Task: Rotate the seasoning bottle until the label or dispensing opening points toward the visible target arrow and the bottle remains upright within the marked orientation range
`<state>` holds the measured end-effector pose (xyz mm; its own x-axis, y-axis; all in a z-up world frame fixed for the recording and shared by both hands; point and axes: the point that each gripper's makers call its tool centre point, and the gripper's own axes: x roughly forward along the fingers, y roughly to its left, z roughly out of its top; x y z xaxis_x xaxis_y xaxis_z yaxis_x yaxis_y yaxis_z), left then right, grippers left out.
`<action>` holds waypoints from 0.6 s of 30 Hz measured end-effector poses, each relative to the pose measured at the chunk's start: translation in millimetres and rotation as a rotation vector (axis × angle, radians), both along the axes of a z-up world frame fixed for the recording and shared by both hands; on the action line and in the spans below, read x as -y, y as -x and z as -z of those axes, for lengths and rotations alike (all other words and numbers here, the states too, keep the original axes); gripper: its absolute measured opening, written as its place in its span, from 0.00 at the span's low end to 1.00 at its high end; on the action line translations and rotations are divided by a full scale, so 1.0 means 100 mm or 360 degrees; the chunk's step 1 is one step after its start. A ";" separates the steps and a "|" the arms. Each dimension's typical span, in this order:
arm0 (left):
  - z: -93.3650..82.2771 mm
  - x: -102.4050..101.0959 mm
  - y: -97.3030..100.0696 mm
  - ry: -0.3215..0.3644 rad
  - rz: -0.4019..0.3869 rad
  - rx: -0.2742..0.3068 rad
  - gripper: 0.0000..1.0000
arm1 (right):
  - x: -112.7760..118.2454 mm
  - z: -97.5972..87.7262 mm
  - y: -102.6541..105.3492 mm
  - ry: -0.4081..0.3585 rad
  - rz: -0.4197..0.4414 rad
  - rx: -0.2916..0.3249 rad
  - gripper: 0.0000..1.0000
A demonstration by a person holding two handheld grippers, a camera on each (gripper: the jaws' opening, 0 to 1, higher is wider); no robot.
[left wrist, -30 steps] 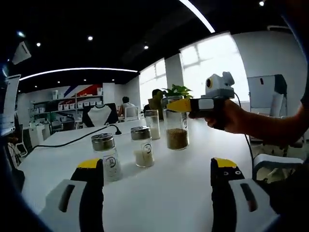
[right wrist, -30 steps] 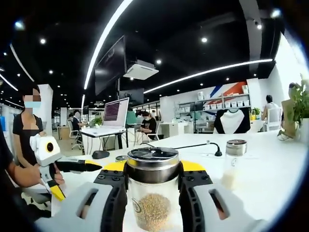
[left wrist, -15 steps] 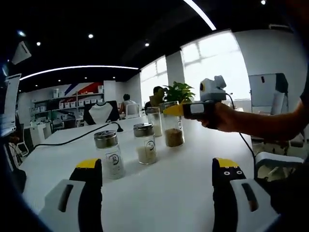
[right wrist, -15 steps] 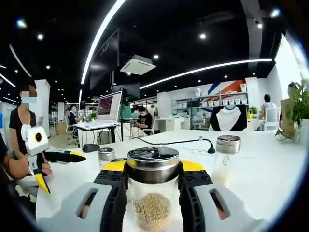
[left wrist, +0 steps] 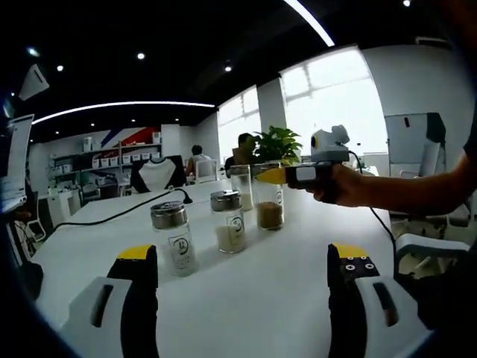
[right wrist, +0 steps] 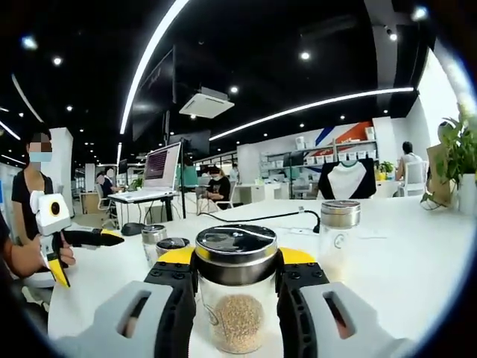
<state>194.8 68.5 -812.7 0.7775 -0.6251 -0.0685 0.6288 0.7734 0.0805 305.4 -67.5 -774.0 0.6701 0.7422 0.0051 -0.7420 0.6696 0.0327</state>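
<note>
The right tool [right wrist: 237, 280] is clamped level around the upright seasoning bottle [right wrist: 237, 298] on the white tabletop [left wrist: 261, 291], and the label has turned since a second ago. The left tool [left wrist: 242, 280] hovers low, jaws apart, slightly farther from three other bottles [left wrist: 173, 239].

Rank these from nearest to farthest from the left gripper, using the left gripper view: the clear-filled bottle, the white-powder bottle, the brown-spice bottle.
1. Clear-filled bottle, left, nearest its jaws.
2. White-powder bottle, centre, behind it.
3. Brown-spice bottle, right, farthest, clamped by the right gripper.
</note>
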 end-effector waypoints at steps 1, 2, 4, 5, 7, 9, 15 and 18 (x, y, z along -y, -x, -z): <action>0.00 0.00 0.00 0.0002 -0.0001 0.0000 1.00 | 0.00 0.00 0.01 0.0016 0.0004 0.0012 0.39; 0.00 0.00 0.00 0.0002 -0.0001 -0.0002 0.99 | 0.00 0.01 0.01 0.0042 0.0010 0.0034 0.39; 0.01 0.01 0.00 -0.0007 0.0002 0.0000 0.99 | 0.00 0.00 0.02 0.0027 0.0003 0.0026 0.39; 0.00 0.01 0.00 -0.0012 -0.0003 0.0014 0.99 | 0.00 0.00 0.02 0.0030 0.0000 0.0031 0.39; 0.00 0.01 0.01 -0.0018 0.0000 0.0017 0.99 | -0.01 0.00 0.02 0.0027 -0.0008 0.0038 0.39; -0.01 0.01 0.00 -0.0019 0.0003 0.0019 0.99 | -0.01 0.00 0.02 0.0021 -0.0016 0.0043 0.39; 0.00 0.01 0.00 -0.0010 0.0014 0.0005 0.99 | -0.06 0.00 0.04 0.0020 -0.0093 0.0044 0.39; 0.01 0.02 0.00 -0.0013 0.0021 0.0001 0.99 | -0.10 0.00 0.05 0.0026 -0.0124 0.0042 0.39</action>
<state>194.3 66.9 -813.5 0.7693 -0.6347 -0.0734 0.6389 0.7644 0.0870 300.1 -57.6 -774.4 0.6100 0.7923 0.0093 -0.7924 0.6100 0.0016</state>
